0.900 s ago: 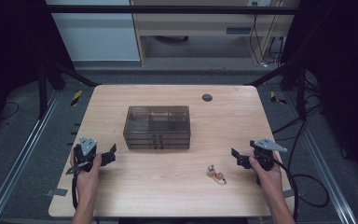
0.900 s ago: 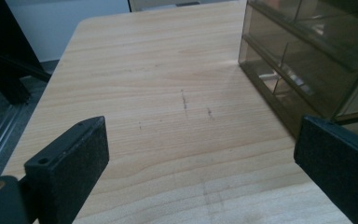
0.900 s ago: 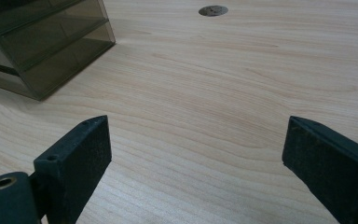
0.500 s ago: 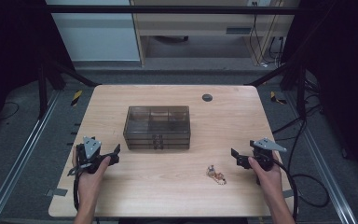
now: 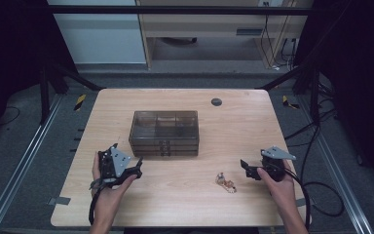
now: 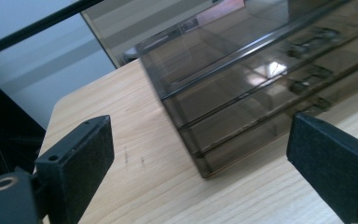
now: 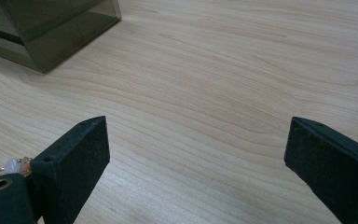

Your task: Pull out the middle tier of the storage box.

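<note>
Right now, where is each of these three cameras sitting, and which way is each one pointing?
High view: above the person's side, looking forward and down on the table; both forearms, left gripper and right gripper show.
Left gripper view: rides the left gripper, facing the smoky drawer box; its wide-apart jaws show.
Right gripper view: rides the right gripper, facing bare wood and the box corner; its jaws show, small trinket beside one.
Shared: all three show the box.

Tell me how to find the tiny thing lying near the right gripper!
Start at the wooden table and find the smoky see-through drawer box in its middle. Go toward the near edge and to the right, just short of the right gripper. The small pale and golden trinket lies there alone, far tinier than the box.
</note>
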Motion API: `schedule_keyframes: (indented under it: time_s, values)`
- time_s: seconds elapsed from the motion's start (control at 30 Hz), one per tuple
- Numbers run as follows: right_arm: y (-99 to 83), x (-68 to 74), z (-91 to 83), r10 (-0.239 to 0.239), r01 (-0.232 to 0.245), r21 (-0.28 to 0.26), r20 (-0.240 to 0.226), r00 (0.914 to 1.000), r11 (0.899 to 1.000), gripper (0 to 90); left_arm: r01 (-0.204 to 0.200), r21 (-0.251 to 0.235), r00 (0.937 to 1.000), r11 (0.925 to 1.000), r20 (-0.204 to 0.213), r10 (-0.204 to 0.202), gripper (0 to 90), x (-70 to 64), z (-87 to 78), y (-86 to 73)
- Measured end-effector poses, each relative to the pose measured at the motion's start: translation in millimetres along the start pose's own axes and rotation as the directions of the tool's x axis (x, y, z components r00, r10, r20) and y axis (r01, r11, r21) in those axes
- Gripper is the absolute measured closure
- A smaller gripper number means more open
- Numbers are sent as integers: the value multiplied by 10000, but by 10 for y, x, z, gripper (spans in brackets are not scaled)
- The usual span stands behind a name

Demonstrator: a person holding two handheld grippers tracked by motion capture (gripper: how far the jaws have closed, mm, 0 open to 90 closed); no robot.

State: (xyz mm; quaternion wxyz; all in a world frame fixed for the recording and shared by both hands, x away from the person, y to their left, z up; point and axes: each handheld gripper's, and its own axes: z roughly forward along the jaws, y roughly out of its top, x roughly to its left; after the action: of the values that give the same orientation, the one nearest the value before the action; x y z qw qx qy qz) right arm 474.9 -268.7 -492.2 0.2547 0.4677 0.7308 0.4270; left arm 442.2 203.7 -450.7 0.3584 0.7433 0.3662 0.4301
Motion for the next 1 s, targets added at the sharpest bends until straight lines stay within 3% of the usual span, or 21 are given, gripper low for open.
schedule_keyframes:
  time_s: [0.03, 0.17, 0.23, 0.27, 0.33, 0.4, 0.43, 0.47, 0.5, 0.53, 0.57, 0.6, 0.73, 0.8, 0.83, 0.87, 0.9, 0.93, 0.97, 1.0]
  values:
    - [3, -17, -18, 123, -123, -58, 17, 9999, 9999, 71, -437, 124, 9990, 9990, 91, 436, 83, -79, 2, 49]
    - [-8, -43, -21, 199, -199, 7, 142, 9997, 9998, 71, -756, 101, 9969, 9971, 203, 754, 110, -191, -6, 128]
    - [-18, -52, -25, 158, -161, 143, 217, 9996, 9998, 71, -1252, 56, 9917, 9921, 315, 1250, 125, -306, -21, 204]
    - [-18, -52, -25, 158, -161, 143, 217, 9996, 9998, 71, -1252, 56, 9917, 9921, 315, 1250, 134, -306, -21, 204]
    - [-34, -51, -33, 94, -104, 326, 297, 9995, 9994, 76, -1627, 14, 9859, 9867, 410, 1625, 140, -389, -11, 258]
    - [-37, -63, -60, 121, -129, 272, 289, 9995, 9995, 94, -1995, -36, 9786, 9799, 498, 1994, 179, -456, 15, 308]
    - [-39, -65, -77, 168, -172, 208, 202, 9997, 9996, 105, -2451, -49, 9677, 9695, 600, 2449, 194, -502, 45, 355]
    - [-39, -65, -77, 168, -172, 208, 202, 9997, 9996, 105, -2451, -49, 9677, 9695, 600, 2449, 198, -502, 45, 355]
    - [-48, -66, -105, 166, -168, 123, 163, 9997, 9998, 112, -2693, -9, 9607, 9631, 692, 2687, 202, -546, 86, 404]
    - [-48, -66, -105, 166, -168, 123, 163, 9997, 9998, 112, -2693, -9, 9607, 9631, 692, 2687, 203, -546, 86, 404]
    - [-66, -73, -130, 332, -332, 59, 8, 9994, 9994, 120, -2900, -3, 9536, 9570, 842, 2890, 206, -588, 131, 460]
    - [-66, -73, -130, 332, -332, 59, 8, 9994, 9994, 120, -2900, -3, 9536, 9570, 842, 2890, 214, -588, 131, 460]
    - [-92, -66, -174, 286, -287, -10, -156, 9995, 9996, 143, -3591, -284, 9305, 9329, 670, 3602, 273, -642, 205, 569]
    - [-92, -79, -179, 165, -167, -84, -269, 9995, 9998, 174, -3389, -529, 9351, 9393, 913, 3425, 298, -663, 282, 663]
    - [-90, -84, -177, 196, -198, -102, -237, 9995, 9998, 174, -3514, -549, 9303, 9346, 921, 3551, 300, -679, 304, 691]
    - [-90, -84, -177, 196, -198, -102, -237, 9995, 9998, 174, -3514, -549, 9303, 9346, 921, 3551, 302, -679, 304, 691]
    - [-95, -92, -177, 145, -146, -103, -133, 9998, 9998, 174, -3771, -634, 9197, 9240, 916, 3817, 306, -712, 332, 725]
    - [-95, -92, -177, 145, -146, -103, -133, 9998, 9998, 174, -3771, -634, 9197, 9240, 916, 3817, 315, -712, 332, 725]
    - [-96, -89, -179, 17, -18, -56, -82, 10000, 10000, 175, -3947, -658, 9122, 9165, 917, 3994, 320, -740, 342, 731]
    - [-96, -89, -179, 17, -18, -56, -82, 10000, 10000, 175, -3947, -658, 9122, 9165, 917, 3994, 322, -740, 342, 731]
